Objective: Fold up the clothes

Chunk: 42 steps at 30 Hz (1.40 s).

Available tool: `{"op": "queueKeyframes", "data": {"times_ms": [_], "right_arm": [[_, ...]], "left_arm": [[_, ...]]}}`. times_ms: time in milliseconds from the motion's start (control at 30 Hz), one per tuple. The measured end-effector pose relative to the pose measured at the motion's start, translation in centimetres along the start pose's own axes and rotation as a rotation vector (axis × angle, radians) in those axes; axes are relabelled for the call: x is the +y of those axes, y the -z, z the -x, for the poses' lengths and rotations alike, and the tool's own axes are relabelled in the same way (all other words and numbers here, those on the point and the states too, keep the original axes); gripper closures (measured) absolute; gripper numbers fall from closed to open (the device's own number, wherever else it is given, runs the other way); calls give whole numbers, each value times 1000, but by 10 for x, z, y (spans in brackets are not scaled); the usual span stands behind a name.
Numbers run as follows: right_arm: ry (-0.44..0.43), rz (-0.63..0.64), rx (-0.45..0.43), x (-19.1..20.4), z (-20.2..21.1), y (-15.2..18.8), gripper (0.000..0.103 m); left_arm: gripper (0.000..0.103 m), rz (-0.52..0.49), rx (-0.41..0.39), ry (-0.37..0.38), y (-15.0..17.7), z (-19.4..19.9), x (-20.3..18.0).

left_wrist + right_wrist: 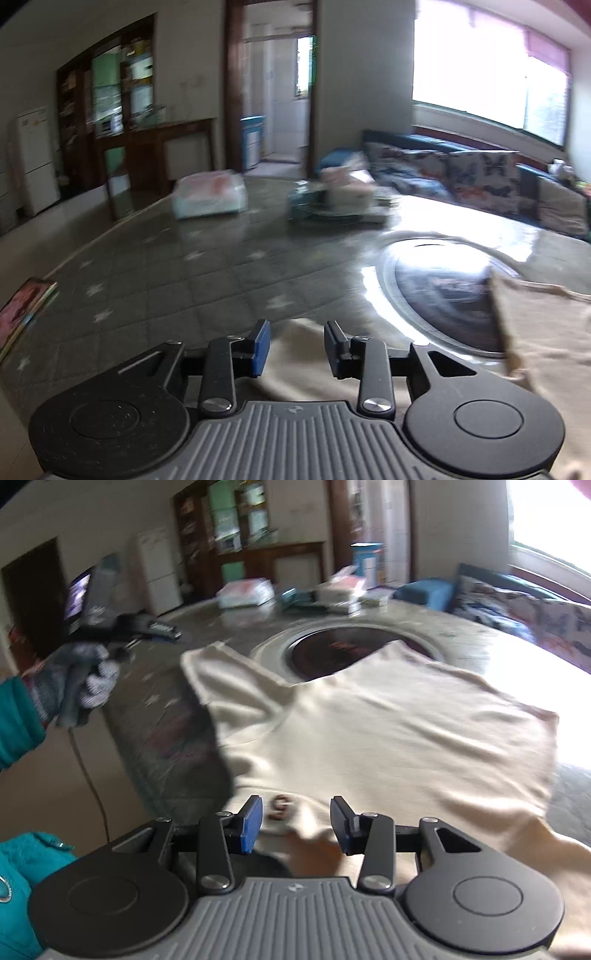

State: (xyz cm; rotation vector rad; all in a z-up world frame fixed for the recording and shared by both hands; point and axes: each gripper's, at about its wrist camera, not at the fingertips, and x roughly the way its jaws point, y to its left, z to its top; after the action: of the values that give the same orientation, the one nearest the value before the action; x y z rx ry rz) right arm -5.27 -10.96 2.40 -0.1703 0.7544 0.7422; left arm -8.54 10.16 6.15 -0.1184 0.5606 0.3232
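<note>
A cream T-shirt (388, 731) lies spread on the table, one sleeve (221, 679) pointing to the far left, with a small dark mark (280, 807) near its close edge. My right gripper (295, 821) is open, just above the shirt's near edge. My left gripper (296, 345) is open above another part of the cream shirt (306, 365), with nothing between its jaws. It also shows in the right wrist view (155, 627), held up at the far left by a gloved hand (77, 683).
The table (184, 280) has a grey star-patterned cover and a round dark glass inset (443, 295). Packages (210, 195) and dishes (340, 199) sit at its far end. A magazine (22, 314) lies at the left edge. A sofa with cushions (480, 177) runs along the right.
</note>
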Motion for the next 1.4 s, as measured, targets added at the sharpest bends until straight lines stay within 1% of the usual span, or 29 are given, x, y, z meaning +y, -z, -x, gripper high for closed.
{"op": "queueKeyframes", "data": {"times_ms": [133, 200, 333, 400, 533, 667, 733, 800, 833, 900, 1067, 1100, 1200, 1233, 1300, 1400], "right_arm": [[111, -73, -43, -22, 19, 5, 62], [188, -125, -64, -37, 28, 10, 62], [371, -252, -93, -73, 47, 28, 62], [475, -314, -99, -92, 56, 41, 62], [643, -451, -114, -127, 75, 67, 62], [755, -576, -147, -157, 90, 89, 63], [799, -605, -148, -166, 92, 96, 63], [842, -660, -154, -181, 95, 107, 64], [849, -686, -161, -187, 97, 110, 67], [857, -729, -175, -196, 98, 116, 69], [871, -740, -197, -201, 97, 118, 77], [870, -736, -198, -200, 96, 118, 83], [857, -712, -199, -200, 95, 116, 95], [858, -712, -208, -199, 98, 115, 98], [860, -712, -229, -199, 104, 114, 98], [857, -717, -285, -194, 118, 112, 99]], "left_arm": [[56, -50, 6, 126, 0, 6, -38], [55, -82, 11, 198, 3, 9, -60], [48, -154, 35, 316, 11, 13, -108], [47, -189, 46, 372, 17, 16, -129], [45, -244, 53, 467, 27, 24, -166], [43, -302, 61, 554, 36, 33, -197], [43, -335, 63, 590, 41, 38, -211], [43, -369, 65, 618, 45, 42, -223], [43, -384, 64, 629, 47, 44, -228], [43, -409, 63, 643, 50, 46, -237], [43, -441, 78, 665, 57, 47, -252], [43, -447, 81, 667, 58, 48, -254], [43, -472, 89, 670, 62, 47, -261], [43, -481, 89, 670, 63, 47, -263], [43, -494, 87, 671, 65, 48, -265], [43, -507, 85, 673, 66, 49, -269]]}}
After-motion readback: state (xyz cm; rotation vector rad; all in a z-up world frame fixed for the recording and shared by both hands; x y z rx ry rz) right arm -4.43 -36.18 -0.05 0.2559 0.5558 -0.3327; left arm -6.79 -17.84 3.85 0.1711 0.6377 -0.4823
